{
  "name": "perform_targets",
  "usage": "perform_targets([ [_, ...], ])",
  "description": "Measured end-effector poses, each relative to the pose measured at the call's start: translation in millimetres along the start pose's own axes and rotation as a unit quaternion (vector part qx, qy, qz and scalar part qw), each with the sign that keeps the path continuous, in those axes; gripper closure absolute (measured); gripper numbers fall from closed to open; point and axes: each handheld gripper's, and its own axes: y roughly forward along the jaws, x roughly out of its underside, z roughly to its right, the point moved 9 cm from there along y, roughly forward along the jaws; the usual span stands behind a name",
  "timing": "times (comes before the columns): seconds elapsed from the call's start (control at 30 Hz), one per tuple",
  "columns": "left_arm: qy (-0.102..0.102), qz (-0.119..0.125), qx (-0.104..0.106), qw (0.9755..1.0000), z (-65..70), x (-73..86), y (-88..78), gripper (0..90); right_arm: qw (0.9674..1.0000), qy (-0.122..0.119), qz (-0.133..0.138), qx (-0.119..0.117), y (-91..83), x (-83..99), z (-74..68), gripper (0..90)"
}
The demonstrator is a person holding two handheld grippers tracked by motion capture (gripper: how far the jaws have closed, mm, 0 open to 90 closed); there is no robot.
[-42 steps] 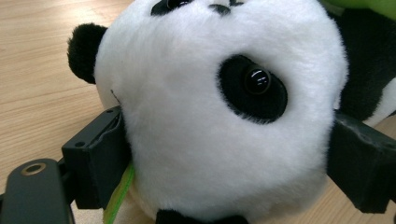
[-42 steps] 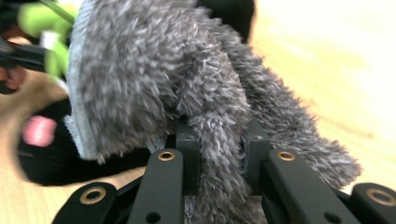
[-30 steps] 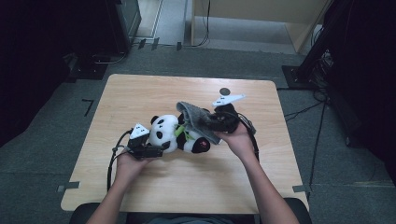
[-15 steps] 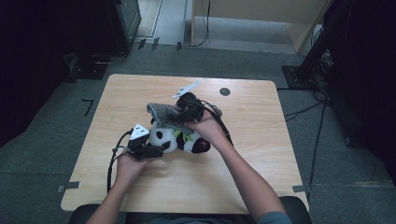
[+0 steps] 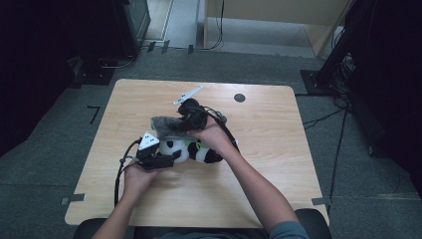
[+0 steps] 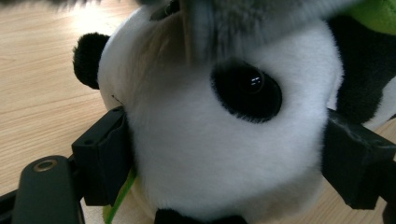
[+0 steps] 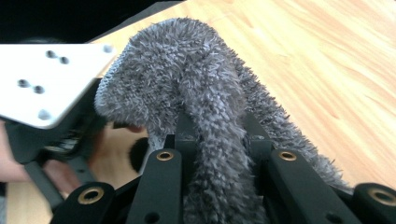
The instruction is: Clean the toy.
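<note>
A plush panda (image 5: 191, 151) is seen lying on its side near the middle of the wooden counter (image 5: 278, 149), well apart from every counter edge. Wide bare wood is left to the right of the panda and toward the far edge, where a small dark round mark (image 5: 240, 97) sits; less room is left on the near side, where both forearms enter. The left tongs (image 5: 166, 159) are held low and level against the panda's head, jaws set wide on either side of the white head (image 6: 219, 140), pressing its sides and just closing a little further. The right tongs (image 5: 185, 119) are held just beyond the panda, the forearm crossing over its body, jaws pinched nearly shut on a fuzzy grey cloth (image 7: 196, 107) draped above the panda's head.
</note>
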Motion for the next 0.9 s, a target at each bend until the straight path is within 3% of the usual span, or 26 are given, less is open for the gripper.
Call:
perform_targets([
  [0.07,-0.001,-0.003,0.0,1.0,-0.1,0.4,-0.1,13.8,0.9995,-0.017,-0.026,0.009,9.3,5.6,-5.8,73.4],
  [0.13,-0.007,-0.005,0.0,1.0,-0.7,1.2,0.2,13.8,0.9989,-0.026,-0.034,0.018,15.7,10.8,-5.5,71.8],
  [0.27,-0.006,-0.005,-0.002,1.0,0.2,0.5,-0.2,15.1,0.9992,-0.025,-0.019,0.022,13.9,13.1,-2.1,71.5],
  [0.4,-0.01,-0.014,-0.003,0.9998,-0.1,-0.1,-0.6,17.9,0.9988,-0.025,-0.017,0.039,6.8,17.2,10.1,71.6],
  [0.57,-0.014,-0.012,-0.001,0.9998,-0.5,-0.6,-0.2,17.9,0.998,0.002,-0.02,0.06,-5.8,28.4,32.9,71.6],
  [0.67,-0.016,-0.008,0.001,0.9998,-0.2,-1.2,-0.1,17.9,0.9979,0.016,-0.018,0.059,-10.6,35.4,44.1,72.4],
  [0.73,-0.019,-0.007,0.001,0.9998,-0.7,-1.7,-0.1,17.8,0.9976,0.017,-0.014,0.066,-14.3,37.1,49.1,72.9],
  [0.9,-0.027,-0.006,0.004,0.9996,-1.7,-2.2,-0.1,17.6,0.9941,0.003,-0.005,0.108,-22.7,36.1,59.6,73.3],
])
